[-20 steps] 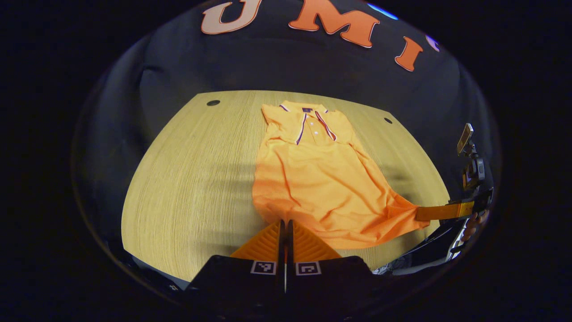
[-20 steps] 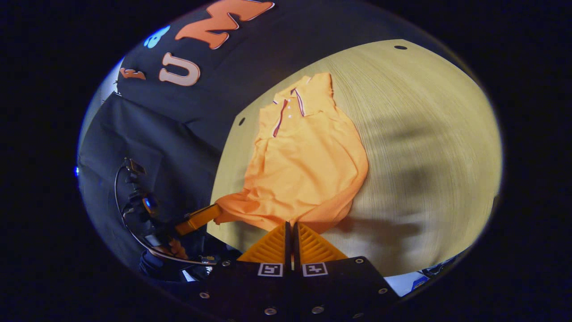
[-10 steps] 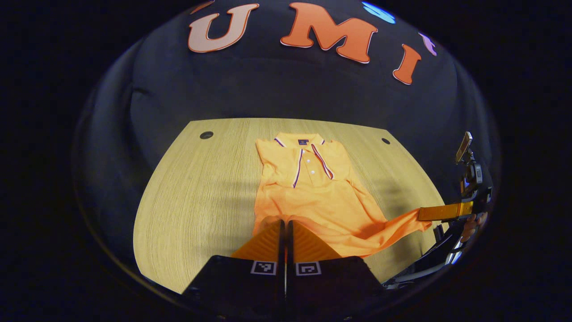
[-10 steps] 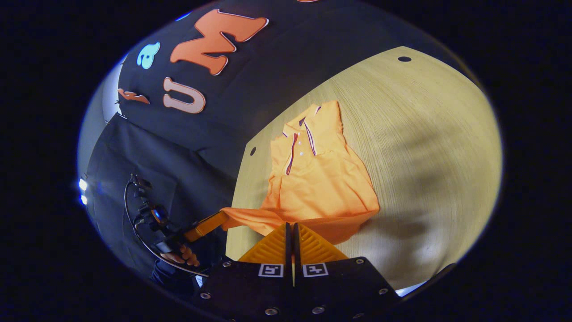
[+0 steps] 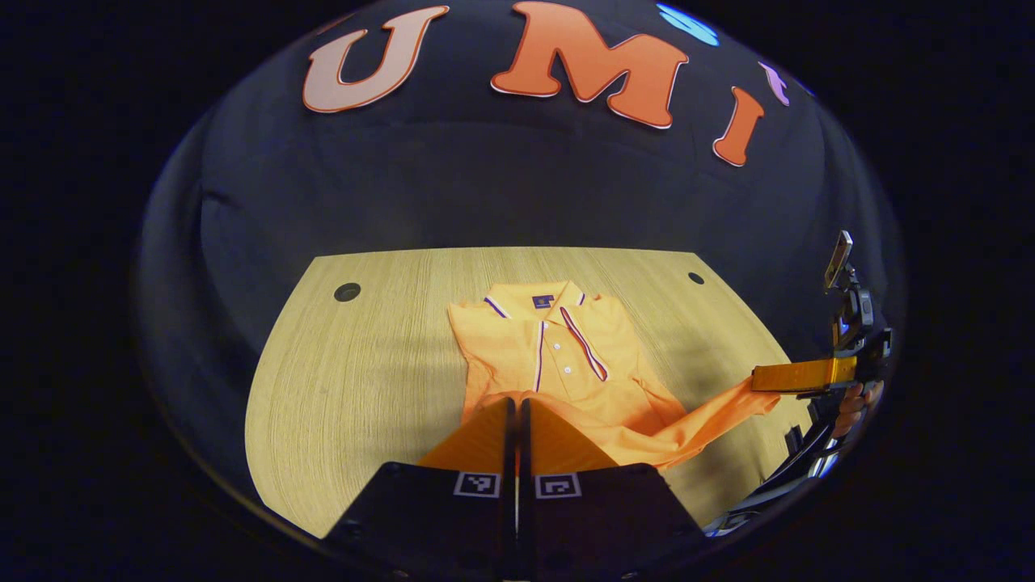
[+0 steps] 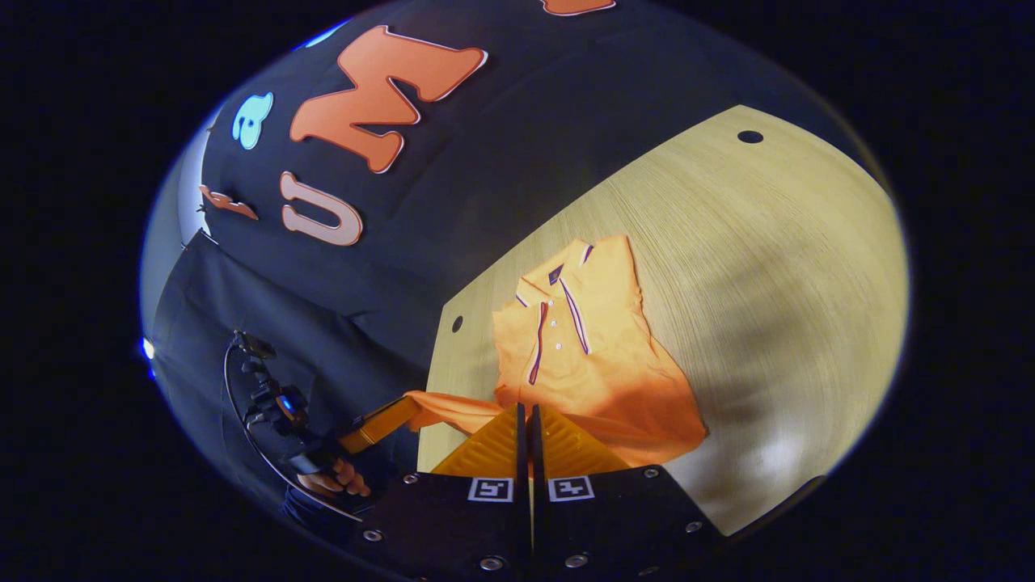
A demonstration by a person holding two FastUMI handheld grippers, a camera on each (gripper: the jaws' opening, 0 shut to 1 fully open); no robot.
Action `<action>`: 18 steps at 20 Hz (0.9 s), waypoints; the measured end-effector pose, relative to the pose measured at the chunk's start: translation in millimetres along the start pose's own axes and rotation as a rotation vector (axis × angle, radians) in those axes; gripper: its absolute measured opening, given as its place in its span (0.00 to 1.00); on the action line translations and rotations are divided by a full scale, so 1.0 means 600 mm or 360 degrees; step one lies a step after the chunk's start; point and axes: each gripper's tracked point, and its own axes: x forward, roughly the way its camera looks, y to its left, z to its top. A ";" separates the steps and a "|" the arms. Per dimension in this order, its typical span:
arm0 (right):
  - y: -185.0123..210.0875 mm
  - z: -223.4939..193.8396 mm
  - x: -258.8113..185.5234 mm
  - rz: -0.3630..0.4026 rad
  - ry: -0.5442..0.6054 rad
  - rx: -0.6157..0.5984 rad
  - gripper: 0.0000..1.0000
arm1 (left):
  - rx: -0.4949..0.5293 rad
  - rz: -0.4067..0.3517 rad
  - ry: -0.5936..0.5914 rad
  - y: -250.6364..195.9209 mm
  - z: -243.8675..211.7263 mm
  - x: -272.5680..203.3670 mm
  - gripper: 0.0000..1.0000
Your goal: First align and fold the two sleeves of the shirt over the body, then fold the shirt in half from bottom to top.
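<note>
An orange polo shirt (image 5: 566,356) lies collar-up on a wooden table (image 5: 364,364), its lower hem lifted. The left gripper (image 5: 516,420) and right gripper (image 6: 530,424) each have jaws closed, pinching a hem corner above the table.

wood table (image 5: 356,364) | two holes | black cloth wall (image 5: 485,186)
</note>
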 end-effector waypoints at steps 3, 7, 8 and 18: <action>0.004 0.034 0.012 0.0005 -0.0043 0.0031 0.02 | 0.0009 -0.0010 -0.0029 0.012 0.040 0.020 0.01; 0.016 0.096 0.052 -0.0010 -0.0086 0.0046 0.01 | 0.0013 -0.0033 -0.0085 0.023 0.103 0.058 0.01; 0.017 0.108 0.060 -0.0012 -0.0092 0.0049 0.01 | 0.0016 -0.0046 -0.0092 0.025 0.116 0.069 0.01; -0.068 0.097 0.157 -0.0362 0.0157 -0.0113 0.02 | 0.0019 -0.0107 -0.0009 0.043 0.143 0.186 0.01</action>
